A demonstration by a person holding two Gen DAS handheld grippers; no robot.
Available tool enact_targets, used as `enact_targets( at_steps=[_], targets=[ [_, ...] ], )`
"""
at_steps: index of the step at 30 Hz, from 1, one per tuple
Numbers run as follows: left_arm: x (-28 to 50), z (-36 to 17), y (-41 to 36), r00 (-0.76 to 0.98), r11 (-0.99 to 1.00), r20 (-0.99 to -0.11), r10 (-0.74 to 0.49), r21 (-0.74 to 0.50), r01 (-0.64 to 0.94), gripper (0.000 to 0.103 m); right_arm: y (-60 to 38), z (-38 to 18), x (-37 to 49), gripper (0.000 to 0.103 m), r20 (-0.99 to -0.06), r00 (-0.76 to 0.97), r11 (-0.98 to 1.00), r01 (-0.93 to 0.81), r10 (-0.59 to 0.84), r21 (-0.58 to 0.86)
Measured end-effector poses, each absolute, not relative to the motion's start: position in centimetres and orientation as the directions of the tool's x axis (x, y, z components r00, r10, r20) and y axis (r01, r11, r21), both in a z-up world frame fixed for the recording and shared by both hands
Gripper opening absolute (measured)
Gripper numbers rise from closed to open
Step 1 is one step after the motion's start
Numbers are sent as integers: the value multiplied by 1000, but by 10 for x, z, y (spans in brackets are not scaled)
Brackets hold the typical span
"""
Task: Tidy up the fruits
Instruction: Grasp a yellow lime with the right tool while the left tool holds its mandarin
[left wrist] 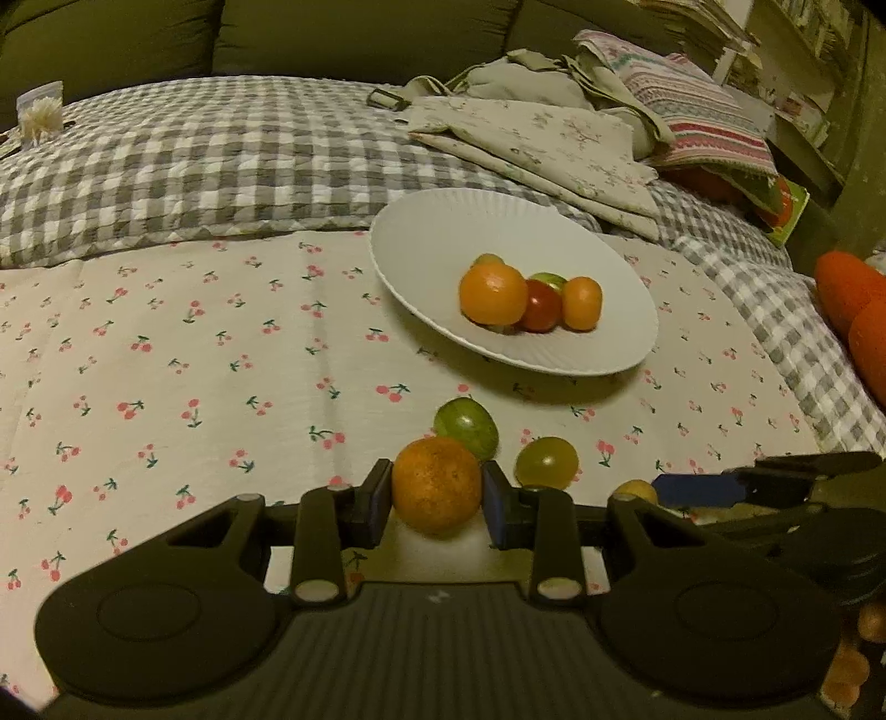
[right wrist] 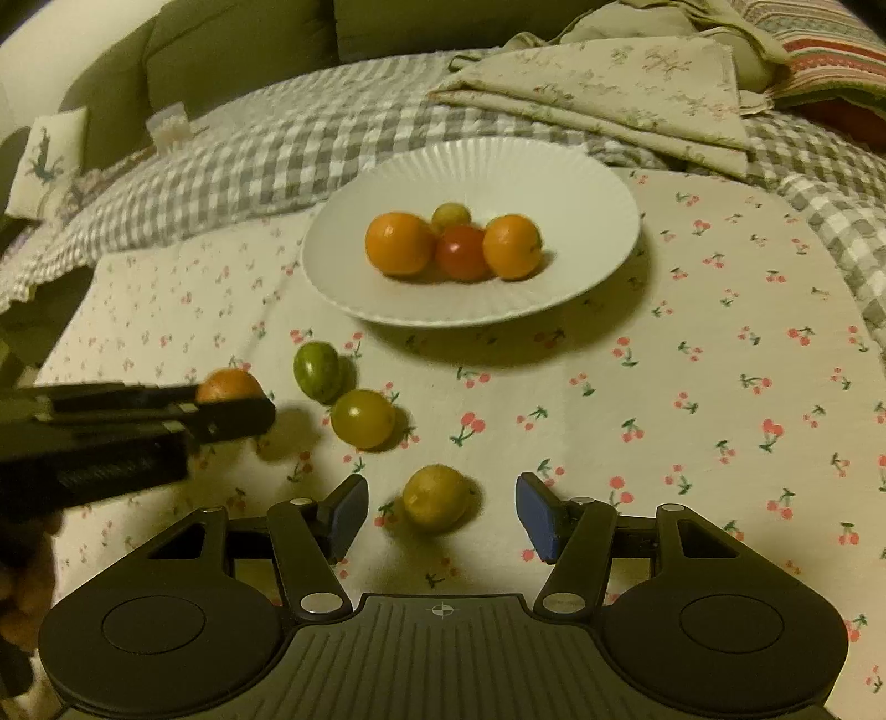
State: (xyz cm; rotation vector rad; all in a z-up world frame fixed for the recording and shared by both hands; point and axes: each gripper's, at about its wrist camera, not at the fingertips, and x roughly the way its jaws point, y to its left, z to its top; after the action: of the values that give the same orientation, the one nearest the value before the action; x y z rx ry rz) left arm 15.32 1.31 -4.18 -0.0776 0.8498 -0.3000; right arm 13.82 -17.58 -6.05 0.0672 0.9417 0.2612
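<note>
Dim yellowish light; the ribbed white plate [right wrist: 470, 299] casts a near-side shadow; fisheye edges bend, right-wrist view slightly blurred.

Place: a home, a bedroom or living room used as a makeshift work spot.
Bed: a grey-and-white checked quilt [left wrist: 183, 166] covers a soft, padded surface.
Cloth: a cherry-print cloth [left wrist: 221, 360] is spread over the quilt.
Plate: a white ribbed plate [right wrist: 581, 183] sits on the cloth, holding small fruit.
Behind plate: folded floral linen [left wrist: 554, 144] and a striped pillow [left wrist: 698, 105] lie heaped.
Further behind plate: dark green cushions [left wrist: 360, 33], like a sofa back or headboard.
Right of plate: shelves [left wrist: 797, 50] stacked with papers or books.
</note>
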Motion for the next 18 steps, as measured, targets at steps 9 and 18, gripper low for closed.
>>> enact_targets(
  at_steps=[9,18],
  targets=[
    [152,-43,12,612,957,-738,-284,-185,221,32,-168,-65,139,26,-788,575,971,-210,219,117],
    [152,-43,12,612,957,-738,-285,-184,224,32,-163,-58,137,26,-779,586,969,-222,221,108]
  ],
)
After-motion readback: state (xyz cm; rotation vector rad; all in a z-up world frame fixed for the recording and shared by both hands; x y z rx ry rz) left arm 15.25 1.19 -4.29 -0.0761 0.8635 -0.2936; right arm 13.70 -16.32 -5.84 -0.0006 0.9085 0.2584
